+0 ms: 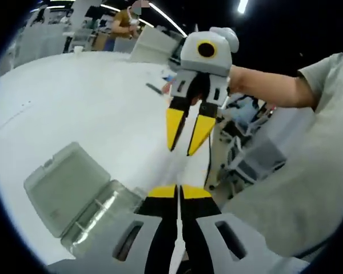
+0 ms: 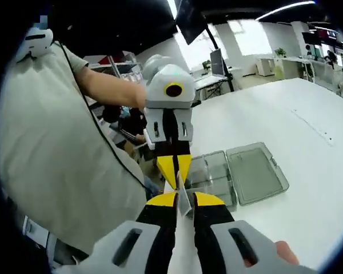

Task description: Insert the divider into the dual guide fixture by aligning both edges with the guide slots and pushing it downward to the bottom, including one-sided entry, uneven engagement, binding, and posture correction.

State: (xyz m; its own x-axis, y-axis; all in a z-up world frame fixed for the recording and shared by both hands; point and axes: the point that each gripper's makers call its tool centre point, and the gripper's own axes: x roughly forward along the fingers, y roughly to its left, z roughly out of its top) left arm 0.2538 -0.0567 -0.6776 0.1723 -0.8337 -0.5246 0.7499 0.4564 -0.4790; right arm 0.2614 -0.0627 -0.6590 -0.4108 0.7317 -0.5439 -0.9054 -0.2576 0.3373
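The divider (image 2: 183, 201) is pinched between the narrow jaws of both the left gripper (image 2: 174, 171) and right gripper (image 2: 184, 200). The open clear case (image 2: 240, 174) is seen at centre right on the white table (image 2: 308, 114).

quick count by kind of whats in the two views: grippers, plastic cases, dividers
Yellow-tipped two-jaw grippers: 2, the left gripper and the right gripper
Clear plastic hinged case, lying open on the white table: 1
Thin pale divider piece, pinched between the right gripper's jaws: 1
Total: 4
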